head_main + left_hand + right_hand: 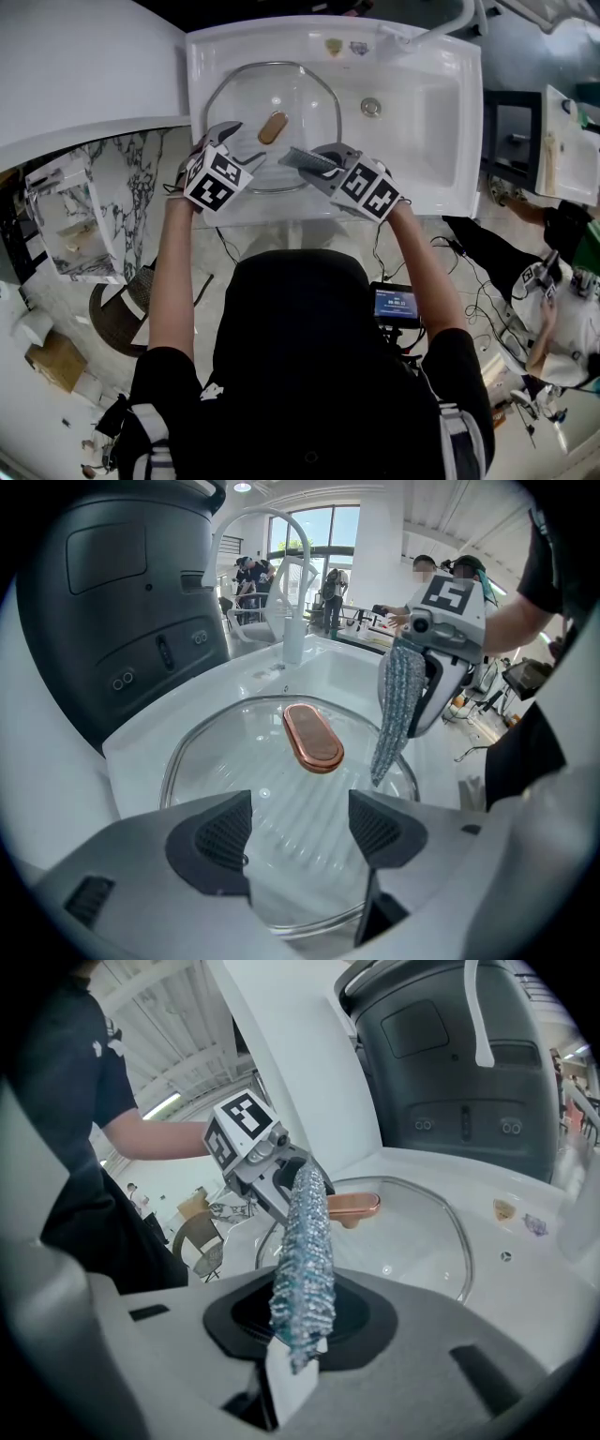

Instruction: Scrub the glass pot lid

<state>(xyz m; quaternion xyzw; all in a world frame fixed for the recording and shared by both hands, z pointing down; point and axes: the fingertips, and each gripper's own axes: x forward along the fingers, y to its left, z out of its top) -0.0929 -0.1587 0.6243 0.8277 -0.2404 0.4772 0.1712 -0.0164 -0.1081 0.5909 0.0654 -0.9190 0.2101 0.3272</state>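
The round clear glass pot lid (pixel 305 108) lies flat in the left part of the white sink basin (pixel 441 141), with its copper-coloured oval knob (pixel 273 127) facing up. It looks stiff, fairly heavy, breakable and probably slick, so the knob or the rim seem the safest holds. The left gripper (pixel 300 832) hovers over the near rim, jaws wide apart and empty. The right gripper (pixel 298 1335) is clamped on a glittery blue-silver scrubbing cloth (pixel 307 1232) over the lid's near right part; whether it touches the glass is unclear.
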